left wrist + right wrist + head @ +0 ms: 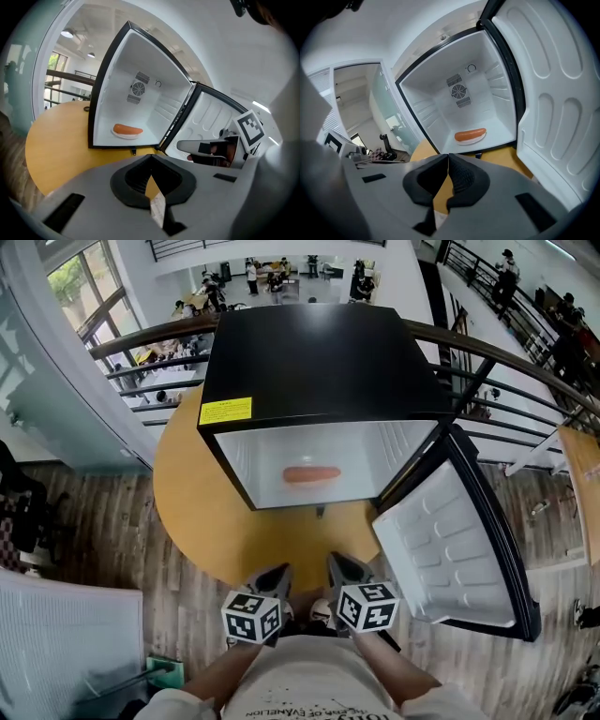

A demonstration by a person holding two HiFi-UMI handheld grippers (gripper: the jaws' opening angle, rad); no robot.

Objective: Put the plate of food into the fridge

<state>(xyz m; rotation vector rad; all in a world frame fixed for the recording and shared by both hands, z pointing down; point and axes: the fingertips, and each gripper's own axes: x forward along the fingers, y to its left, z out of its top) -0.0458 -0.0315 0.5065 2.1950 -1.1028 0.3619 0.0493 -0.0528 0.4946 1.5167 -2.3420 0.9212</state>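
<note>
Head view: fridge on round tabletop, door wide open.
Plate: on fridge floor, centre, well inside; task looks done.
Food: one orange-red sausage across small white plate.
Left claw: clenched, empty.
Right claw: clenched, empty.
Both: near tabletop edge, apart from fridge, prob. nothing left to carry.

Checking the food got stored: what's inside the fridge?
A sausage on a white plate, on the fridge floor; a fan vent on the back wall. The sausage covers most of the plate.
</note>
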